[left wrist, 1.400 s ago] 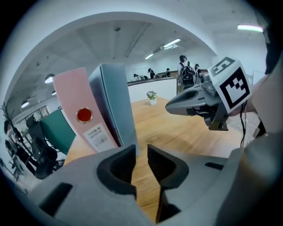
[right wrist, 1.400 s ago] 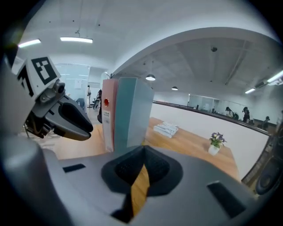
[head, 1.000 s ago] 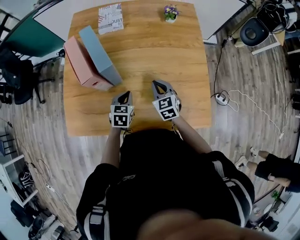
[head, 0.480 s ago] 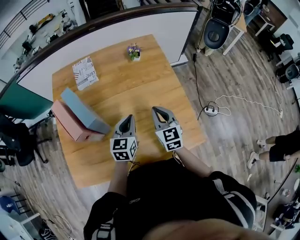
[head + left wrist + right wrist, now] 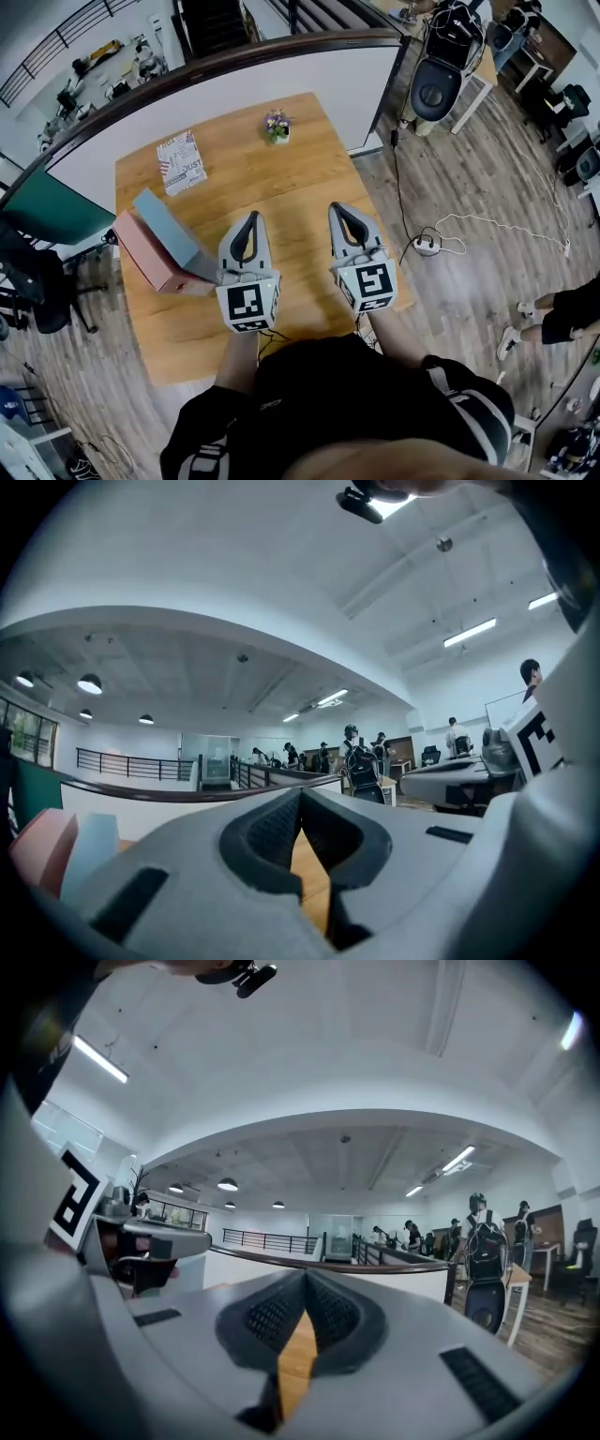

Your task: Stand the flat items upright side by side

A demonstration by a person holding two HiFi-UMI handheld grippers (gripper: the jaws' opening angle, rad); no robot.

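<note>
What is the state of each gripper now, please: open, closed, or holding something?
Left gripper: closed, holding nothing.
Right gripper: closed, holding nothing.

Open-plan office or lab floor. Evidence: black office chair [image 5: 437, 89] at a desk, low white partition [image 5: 309, 70] behind the wooden table [image 5: 234, 178], power strip [image 5: 427, 247] with cables on the plank floor [image 5: 487, 187], metal railing [image 5: 131, 763], ceiling strip lights [image 5: 470, 632], people [image 5: 352, 752] standing among desks further back.
</note>
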